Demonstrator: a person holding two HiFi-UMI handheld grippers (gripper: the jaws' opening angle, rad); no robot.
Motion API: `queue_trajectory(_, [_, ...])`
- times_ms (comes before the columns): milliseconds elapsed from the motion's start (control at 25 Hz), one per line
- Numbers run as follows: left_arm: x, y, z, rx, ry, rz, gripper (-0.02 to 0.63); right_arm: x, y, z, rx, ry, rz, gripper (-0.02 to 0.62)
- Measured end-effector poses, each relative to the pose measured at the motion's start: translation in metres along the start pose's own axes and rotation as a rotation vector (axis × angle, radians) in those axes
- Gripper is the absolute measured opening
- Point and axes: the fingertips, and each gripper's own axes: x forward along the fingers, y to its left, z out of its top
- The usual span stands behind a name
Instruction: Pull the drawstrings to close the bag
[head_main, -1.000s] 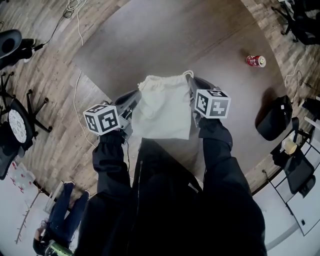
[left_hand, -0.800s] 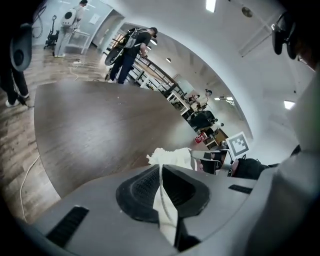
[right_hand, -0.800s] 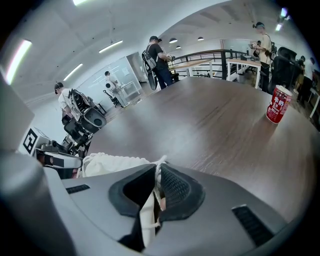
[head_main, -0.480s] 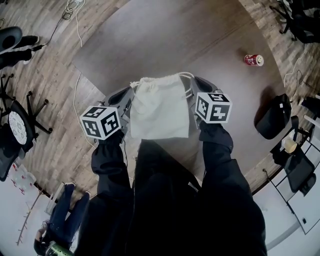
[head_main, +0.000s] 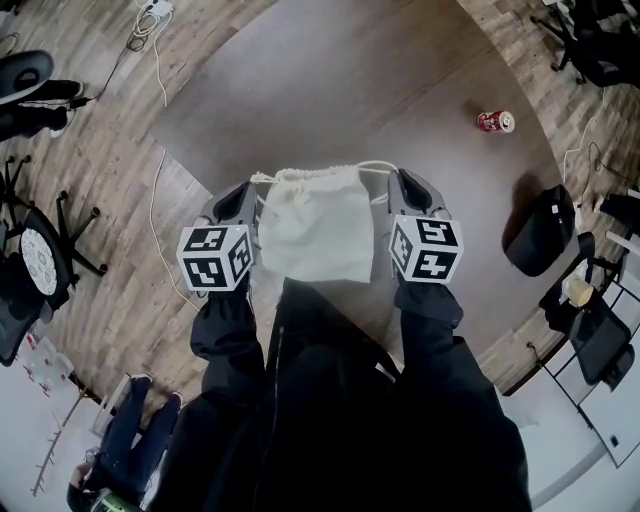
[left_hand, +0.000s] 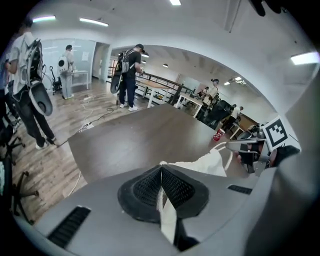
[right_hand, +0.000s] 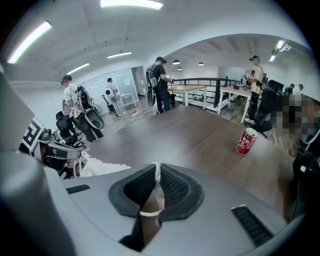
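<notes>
Over at the far left, on the wooden floor, an office chair is standing beside the dark round worktop.

Next, the left tongs are pointing away from the person, marker cube toward the camera. In the left gripper view these tongs are showing their ribbed pads pressed together, with a white strip, the left drawstring, pinched in the seam between them. From the head view that drawstring is running from the tips to the bag's top corner.

Then the bag, off-white cloth, is hanging stretched between the two tongs over the near part of the worktop, right in front of the person's dark jacket. Its top edge is lying puckered in small gathers. Whether its lower edge is touching the worktop I cannot tell. The bag is also showing in the left gripper view, and again in the right gripper view.

Further right, the right drawstring is arching from the bag's other corner to the right tongs. In the right gripper view these tongs are closing tight on the thin white cord, which is looping out below the pads.

Beyond them, a red can is lying on its side on the worktop, well apart from the bag.

Lastly, a black backpack is sitting on the floor past the worktop's right edge.
</notes>
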Motion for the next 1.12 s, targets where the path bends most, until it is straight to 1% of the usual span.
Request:
queue_trajectory(120, [-0.015,0.002,0.006,0.02,-0.024,0.055,0.032,-0.02,0.003,0.011,-0.006,-0.045,-0.025,0.043])
queue_trajectory(320, [-0.045,-0.001,0.019,0.018,-0.083,0.129,0.033,-0.059,0.003,0.025,0.003,-0.121,-0.071,0.043])
queue_trajectory(560, [-0.085,-0.001,0.035,0.011,-0.158,0.207,0.032,-0.103,0.007,0.036,-0.044,-0.177,-0.146,0.042])
queue_trajectory(960, [-0.141,-0.02,0.068,0.015,-0.287,0.264,0.032,-0.164,0.007,0.048,-0.044,-0.266,-0.248,0.041])
queue_trajectory(1120, [-0.155,-0.028,0.076,0.018,-0.319,0.278,0.032,-0.185,0.004,0.055,-0.045,-0.296,-0.279,0.041])
